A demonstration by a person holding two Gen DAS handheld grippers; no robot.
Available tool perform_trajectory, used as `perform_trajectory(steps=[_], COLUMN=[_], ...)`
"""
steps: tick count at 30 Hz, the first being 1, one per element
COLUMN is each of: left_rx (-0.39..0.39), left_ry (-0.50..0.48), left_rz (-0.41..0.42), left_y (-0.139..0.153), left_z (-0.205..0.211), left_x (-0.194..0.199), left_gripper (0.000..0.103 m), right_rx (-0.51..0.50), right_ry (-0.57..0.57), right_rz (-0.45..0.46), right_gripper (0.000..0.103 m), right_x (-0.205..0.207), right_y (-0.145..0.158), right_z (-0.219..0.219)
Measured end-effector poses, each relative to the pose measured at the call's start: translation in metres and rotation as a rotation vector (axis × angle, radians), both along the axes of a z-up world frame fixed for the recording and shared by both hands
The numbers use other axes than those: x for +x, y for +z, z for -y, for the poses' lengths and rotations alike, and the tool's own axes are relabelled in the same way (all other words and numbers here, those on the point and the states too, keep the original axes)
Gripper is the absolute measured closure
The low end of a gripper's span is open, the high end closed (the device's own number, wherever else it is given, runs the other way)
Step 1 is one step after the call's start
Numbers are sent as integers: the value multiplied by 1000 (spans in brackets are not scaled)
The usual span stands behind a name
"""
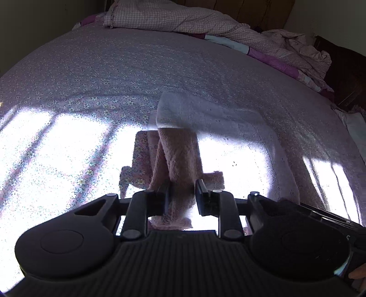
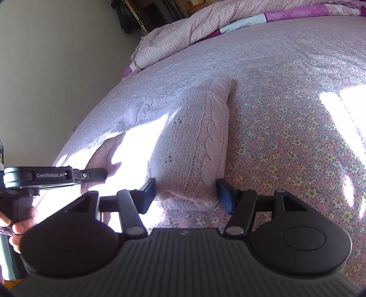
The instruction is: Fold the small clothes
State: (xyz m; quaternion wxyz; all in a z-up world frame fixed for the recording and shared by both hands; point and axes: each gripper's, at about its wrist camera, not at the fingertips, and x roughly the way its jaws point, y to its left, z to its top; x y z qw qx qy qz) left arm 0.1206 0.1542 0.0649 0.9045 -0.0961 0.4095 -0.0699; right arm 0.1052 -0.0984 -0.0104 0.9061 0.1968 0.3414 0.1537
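A small pink cable-knit sweater (image 2: pixel 194 137) lies on the flowered bedsheet (image 2: pixel 297 118), partly folded. My left gripper (image 1: pixel 181 194) holds a lifted strip of the sweater (image 1: pixel 180 155) between its fingers, raised above the sheet. The left gripper also shows at the left of the right wrist view (image 2: pixel 57 177), held by a hand. My right gripper (image 2: pixel 186 193) is open, its fingers either side of the sweater's near folded edge, low over the bed.
A rumpled pink checked quilt (image 1: pixel 173 16) with purple patches lies along the far side of the bed. A dark wooden headboard (image 1: pixel 343 75) stands at the right. A pale wall (image 2: pixel 57 68) runs beside the bed's edge. Bright sun patches wash out parts of the sheet.
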Motion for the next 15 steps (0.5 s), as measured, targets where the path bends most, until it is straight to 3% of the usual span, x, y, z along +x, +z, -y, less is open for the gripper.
perform_trajectory(steps=[2,4,6,15], left_rx=[-11,-14,-7,-75], left_ry=[-11,-7,7,43], left_rz=[13,19,20,-104], left_y=[8,13,14,-14], left_z=[-1,-3,-3,-12], left_x=[0,2,7,37], left_gripper=[55,38,36,30], right_rx=[3,16,31,91], right_ry=[-15,-39,-55,-46], right_rz=[14,34,43,-29], right_gripper=[39,28,24,23], right_x=[0,-1,2,31], right_y=[5,10,14,13], right_z=[4,10,16,33])
